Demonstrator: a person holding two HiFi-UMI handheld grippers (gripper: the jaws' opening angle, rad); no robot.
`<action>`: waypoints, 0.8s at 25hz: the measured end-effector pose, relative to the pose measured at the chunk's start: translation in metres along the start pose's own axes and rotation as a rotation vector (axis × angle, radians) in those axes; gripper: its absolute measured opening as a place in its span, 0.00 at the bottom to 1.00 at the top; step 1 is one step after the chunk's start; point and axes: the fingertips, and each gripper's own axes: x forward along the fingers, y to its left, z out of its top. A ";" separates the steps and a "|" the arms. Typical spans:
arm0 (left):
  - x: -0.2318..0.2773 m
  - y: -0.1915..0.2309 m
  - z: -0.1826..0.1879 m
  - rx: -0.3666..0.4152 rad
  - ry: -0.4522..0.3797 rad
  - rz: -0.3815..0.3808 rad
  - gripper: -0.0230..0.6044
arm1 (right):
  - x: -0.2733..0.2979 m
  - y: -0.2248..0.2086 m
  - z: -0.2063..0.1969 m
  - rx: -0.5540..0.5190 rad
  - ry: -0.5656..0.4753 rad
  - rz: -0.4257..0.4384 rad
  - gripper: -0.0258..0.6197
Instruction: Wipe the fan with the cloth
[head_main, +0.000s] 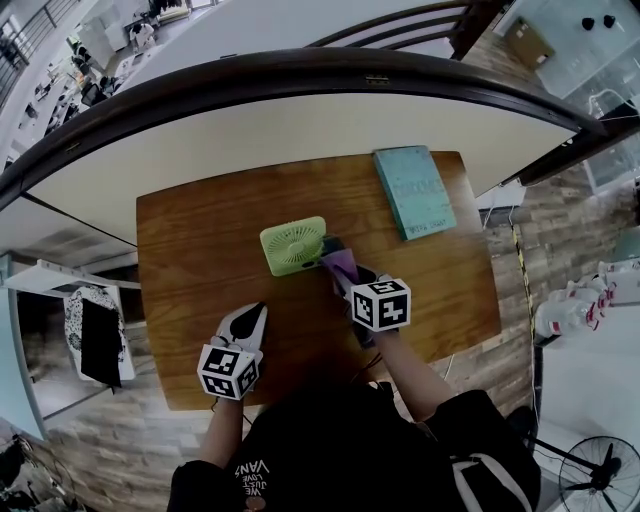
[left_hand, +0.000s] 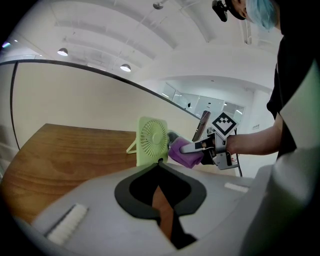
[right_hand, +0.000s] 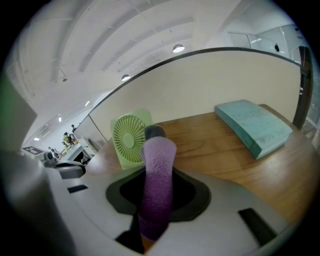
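Right gripper (head_main: 338, 270) is clamped on a purple cloth (right_hand: 157, 180), right at the edge of a small green fan (head_main: 293, 245) that stands upright mid-table (head_main: 190, 260). Left gripper (head_main: 250, 318), jaws together and empty, is nearer the person. A teal book (head_main: 414, 190) lies at the far right.

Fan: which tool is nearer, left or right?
Right. The right tool, holding the cloth, is at the right edge of the fan; the left tool sits nearer the person, apart from it.

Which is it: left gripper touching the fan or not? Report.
Apart. The head view shows bare table between the left gripper and the fan.
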 end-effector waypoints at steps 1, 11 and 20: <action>-0.001 0.001 0.000 0.001 -0.001 -0.001 0.05 | -0.002 0.003 0.000 -0.002 -0.003 0.003 0.19; -0.012 0.003 0.000 0.007 -0.006 -0.009 0.05 | -0.006 0.095 -0.026 -0.097 0.034 0.191 0.19; -0.031 0.012 -0.007 -0.014 -0.004 0.047 0.05 | 0.040 0.140 -0.038 -0.211 0.120 0.292 0.19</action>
